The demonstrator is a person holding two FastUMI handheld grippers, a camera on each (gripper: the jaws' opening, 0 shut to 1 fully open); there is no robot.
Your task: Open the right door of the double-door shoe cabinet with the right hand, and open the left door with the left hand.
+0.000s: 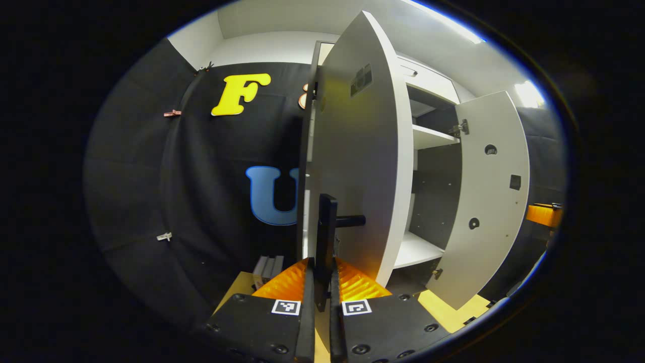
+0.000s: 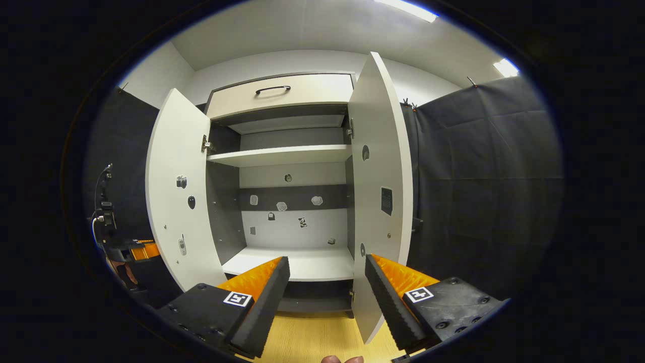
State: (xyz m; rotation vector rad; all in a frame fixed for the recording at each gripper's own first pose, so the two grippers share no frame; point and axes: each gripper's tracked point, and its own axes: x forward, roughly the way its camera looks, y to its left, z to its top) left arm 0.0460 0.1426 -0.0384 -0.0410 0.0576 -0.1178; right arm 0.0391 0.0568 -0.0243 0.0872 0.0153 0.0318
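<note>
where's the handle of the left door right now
In the left gripper view, the left door's handle stands low at centre, clamped between the left gripper fingers, on the swung-open left door.

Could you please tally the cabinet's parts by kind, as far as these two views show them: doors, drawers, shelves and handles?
Doors: 2, left door and right door, both open
Drawers: 1, top drawer
Shelves: 2, upper shelf and bottom shelf
Handles: 2, drawer handle and left door handle
Total: 7
</note>
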